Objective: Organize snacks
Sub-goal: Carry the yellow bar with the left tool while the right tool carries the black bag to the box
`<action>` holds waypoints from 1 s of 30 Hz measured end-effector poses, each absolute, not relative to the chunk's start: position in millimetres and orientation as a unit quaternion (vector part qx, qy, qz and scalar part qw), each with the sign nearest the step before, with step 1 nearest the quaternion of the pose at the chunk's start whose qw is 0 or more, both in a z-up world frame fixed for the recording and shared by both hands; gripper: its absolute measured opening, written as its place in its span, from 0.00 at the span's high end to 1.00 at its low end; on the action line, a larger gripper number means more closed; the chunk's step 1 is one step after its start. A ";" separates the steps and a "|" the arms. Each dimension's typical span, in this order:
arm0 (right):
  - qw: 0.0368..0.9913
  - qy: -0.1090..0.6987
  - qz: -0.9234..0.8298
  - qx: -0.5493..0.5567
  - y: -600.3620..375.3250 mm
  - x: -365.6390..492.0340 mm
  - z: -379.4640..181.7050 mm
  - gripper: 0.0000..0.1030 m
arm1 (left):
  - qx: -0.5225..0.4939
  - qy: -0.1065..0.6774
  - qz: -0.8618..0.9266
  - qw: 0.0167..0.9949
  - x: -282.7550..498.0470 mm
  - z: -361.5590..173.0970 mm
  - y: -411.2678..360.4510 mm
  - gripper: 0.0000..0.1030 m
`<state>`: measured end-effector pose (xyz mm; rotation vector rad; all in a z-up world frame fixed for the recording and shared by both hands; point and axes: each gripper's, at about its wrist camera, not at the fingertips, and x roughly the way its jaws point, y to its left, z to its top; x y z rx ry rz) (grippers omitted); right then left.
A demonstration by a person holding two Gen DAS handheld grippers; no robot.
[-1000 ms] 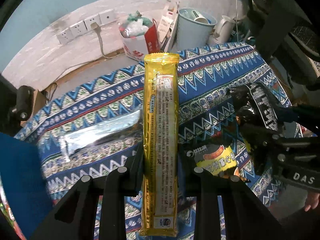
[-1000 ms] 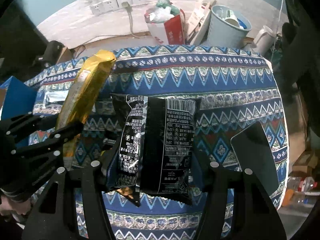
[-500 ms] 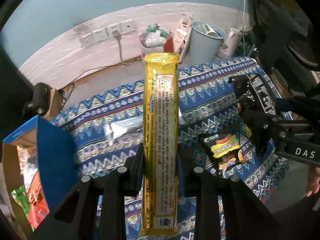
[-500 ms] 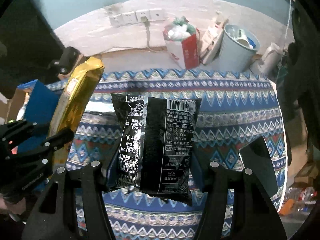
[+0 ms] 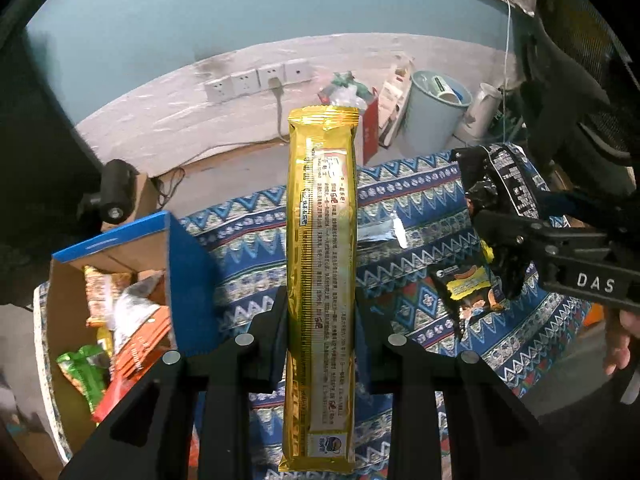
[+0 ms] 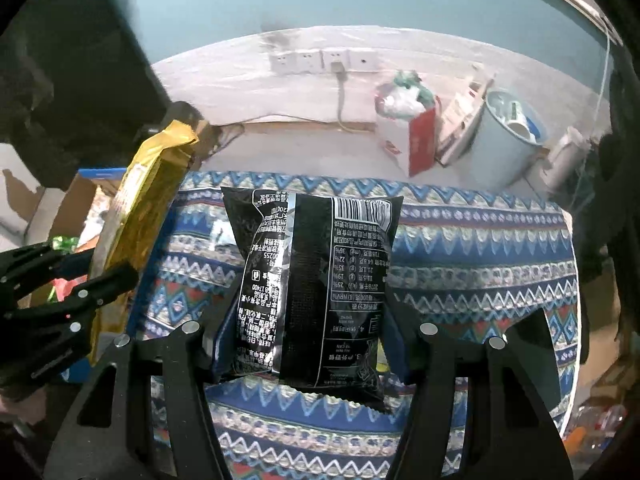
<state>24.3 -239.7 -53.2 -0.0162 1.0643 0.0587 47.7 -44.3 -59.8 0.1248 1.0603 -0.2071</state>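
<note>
My left gripper (image 5: 320,312) is shut on a long gold snack packet (image 5: 322,248) that stands upright between its fingers, lifted above the patterned cloth (image 5: 400,208). My right gripper (image 6: 310,320) is shut on a black snack bag (image 6: 316,280), also held up off the cloth. In the left wrist view the right gripper (image 5: 500,240) with the black bag (image 5: 508,184) hangs at the right. The right wrist view has the gold packet (image 6: 136,216) in the left gripper (image 6: 100,288) at its left. An open blue cardboard box (image 5: 188,280) with several snacks stands at the table's left end.
On the cloth lie a silver packet (image 5: 380,232) and a black-and-yellow snack pack (image 5: 468,292). A dark flat slab (image 6: 536,340) lies at the table's right. Beyond the far edge stand a red-and-white bag (image 6: 412,140), a pale bin (image 6: 504,140) and wall sockets (image 6: 324,60).
Both grippers have risen with their packets and swung left. The blue box of snacks has come into the left wrist view, and the table now looks smaller and farther below.
</note>
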 end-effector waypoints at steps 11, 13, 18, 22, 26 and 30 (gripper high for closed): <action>0.866 0.495 0.061 -0.024 -198.9 26.6 -45.0 0.42 | 0.055 0.479 -0.065 0.874 25.5 -47.2 -3.2 0.72; 0.867 0.493 0.068 -0.027 -189.3 28.4 -42.4 0.42 | 0.054 0.477 -0.067 0.875 20.9 -45.4 1.9 0.72; 0.867 0.489 0.082 -0.038 -163.8 32.9 -37.1 0.42 | 0.042 0.473 -0.064 0.878 13.7 -42.5 21.9 0.72; 0.866 0.489 0.095 -0.046 -143.0 37.7 -36.6 0.42 | 0.036 0.464 -0.053 0.883 6.3 -35.4 40.3 0.72; 0.863 0.491 0.108 -0.051 -119.6 43.9 -38.1 0.42 | 0.022 0.459 -0.041 0.887 2.2 -28.4 63.1 0.72; 0.859 0.494 0.121 -0.056 -96.9 48.9 -41.2 0.42 | 0.009 0.456 -0.026 0.889 0.6 -27.2 85.5 0.72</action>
